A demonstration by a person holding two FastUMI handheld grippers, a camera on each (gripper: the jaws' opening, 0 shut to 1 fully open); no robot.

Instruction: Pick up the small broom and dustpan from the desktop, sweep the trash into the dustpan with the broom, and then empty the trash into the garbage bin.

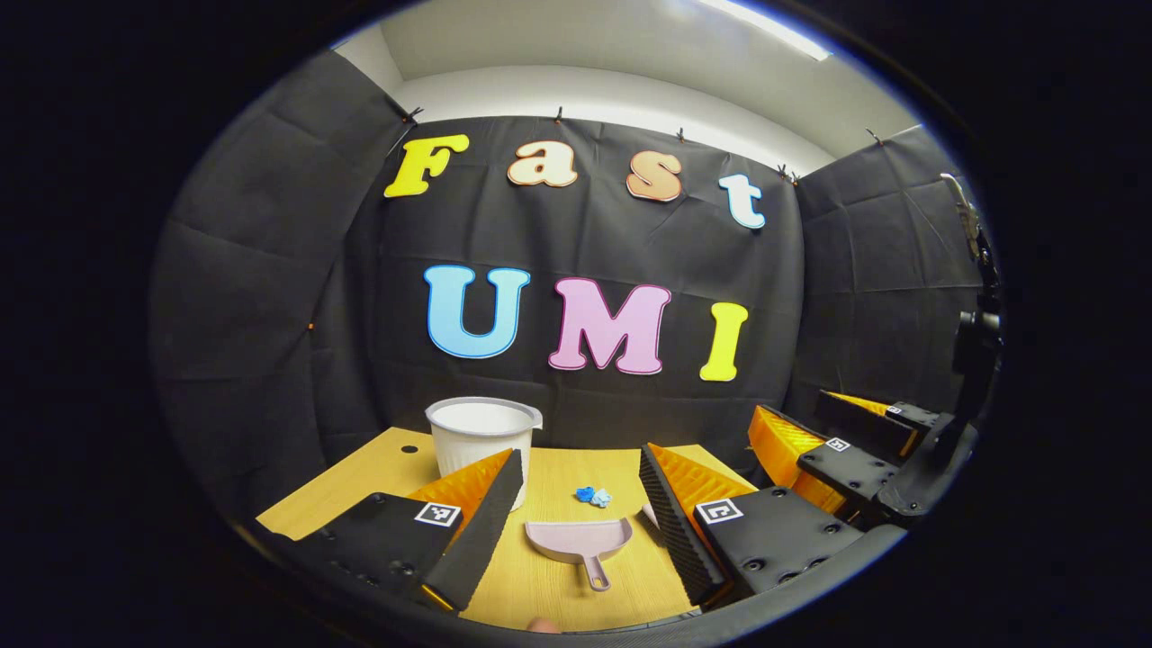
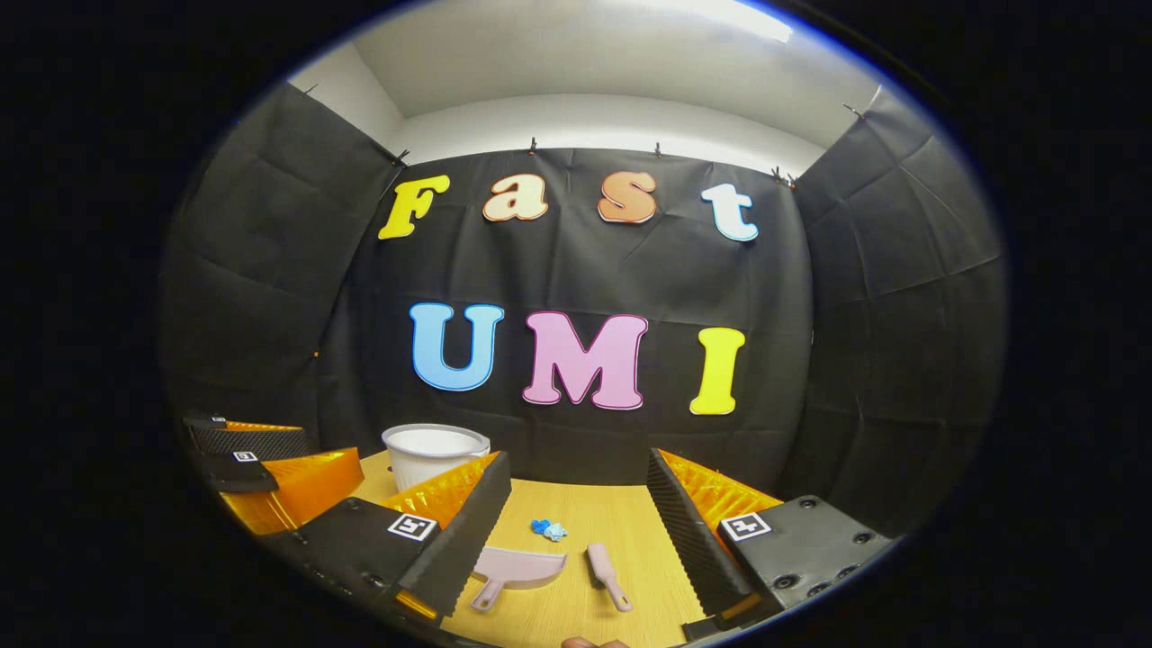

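A small pink dustpan (image 1: 580,542) lies on the wooden desktop (image 1: 558,477), handle toward me, between the open fingers of my left gripper (image 1: 580,490). In the right gripper view the dustpan (image 2: 519,569) lies left of a small pink broom (image 2: 607,574). Both lie between the wide-open fingers of my right gripper (image 2: 576,504), which holds nothing. Blue crumpled trash (image 1: 593,495) sits just beyond the dustpan, and the same trash (image 2: 547,528) lies behind both tools. A white garbage bin (image 1: 481,436) stands at the back left; this bin (image 2: 434,453) is partly hidden by my right gripper's left finger.
The right gripper (image 1: 846,450) appears at the right of the left gripper view, with a black mount (image 1: 967,378) behind it. The left gripper (image 2: 261,468) appears at the left edge of the right gripper view. Black cloth walls close the booth on three sides.
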